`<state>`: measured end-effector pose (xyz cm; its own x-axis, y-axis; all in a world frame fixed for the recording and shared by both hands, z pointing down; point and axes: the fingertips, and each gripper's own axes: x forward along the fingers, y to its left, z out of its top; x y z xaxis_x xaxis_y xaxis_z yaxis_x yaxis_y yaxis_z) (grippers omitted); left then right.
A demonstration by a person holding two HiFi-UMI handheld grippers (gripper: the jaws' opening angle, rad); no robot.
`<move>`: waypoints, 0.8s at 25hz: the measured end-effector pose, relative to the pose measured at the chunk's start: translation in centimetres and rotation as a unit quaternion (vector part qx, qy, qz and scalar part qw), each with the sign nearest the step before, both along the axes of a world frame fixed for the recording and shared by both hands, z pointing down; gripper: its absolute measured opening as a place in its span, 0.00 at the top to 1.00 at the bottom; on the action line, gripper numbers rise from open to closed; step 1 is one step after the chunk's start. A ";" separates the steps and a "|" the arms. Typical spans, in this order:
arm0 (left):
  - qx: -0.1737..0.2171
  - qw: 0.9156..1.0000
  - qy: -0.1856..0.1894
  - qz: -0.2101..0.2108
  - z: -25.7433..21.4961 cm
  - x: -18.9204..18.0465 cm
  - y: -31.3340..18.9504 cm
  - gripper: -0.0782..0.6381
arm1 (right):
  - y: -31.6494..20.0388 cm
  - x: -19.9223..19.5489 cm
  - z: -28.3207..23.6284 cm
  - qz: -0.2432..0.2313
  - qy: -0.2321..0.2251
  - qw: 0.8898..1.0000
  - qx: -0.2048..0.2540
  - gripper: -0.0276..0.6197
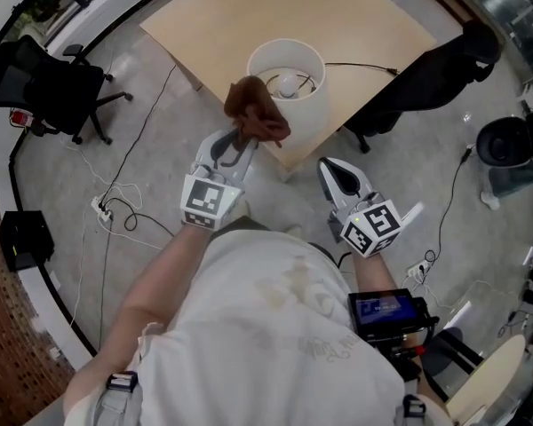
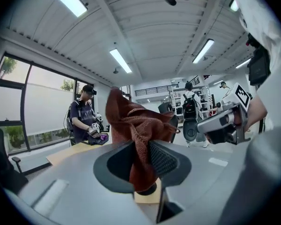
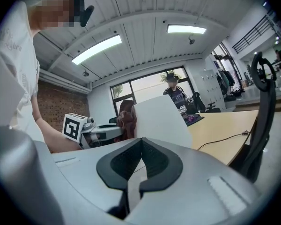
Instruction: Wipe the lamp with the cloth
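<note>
1. Currently my left hand-held gripper is clamped on the brown cloth, which bunches up past its jaws.
2. The cloth sits at the white lamp's 8 o'clock, by the shade's rim; I cannot tell whether they touch.
3. The lamp stands on the tabletop.
4. My right hand-held gripper, at the lamp's 5 o'clock, is closed and empty.

L grey two-jaw gripper held out fwd, roughly level, jaws clamped on rust-brown terry cloth; bare L forearm stretched behind it. R grey two-jaw gripper alongside, apart from L, jaws together, nothing betw. them.
</note>
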<state>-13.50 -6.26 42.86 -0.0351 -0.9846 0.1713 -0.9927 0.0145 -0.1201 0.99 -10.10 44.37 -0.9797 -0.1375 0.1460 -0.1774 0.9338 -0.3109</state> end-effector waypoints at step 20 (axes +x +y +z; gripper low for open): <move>0.122 0.986 0.106 0.049 -8.3 -7.8 0.2 0.78 | 2.8 -4.6 0.5 0.050 0.036 0.998 0.005 0.94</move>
<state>-21.26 -6.02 34.56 0.0738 -0.9943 -0.0770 -0.9931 -0.0803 0.0852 -3.56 -7.31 44.86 -0.9482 -0.2355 0.2134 -0.2908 0.9136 -0.2841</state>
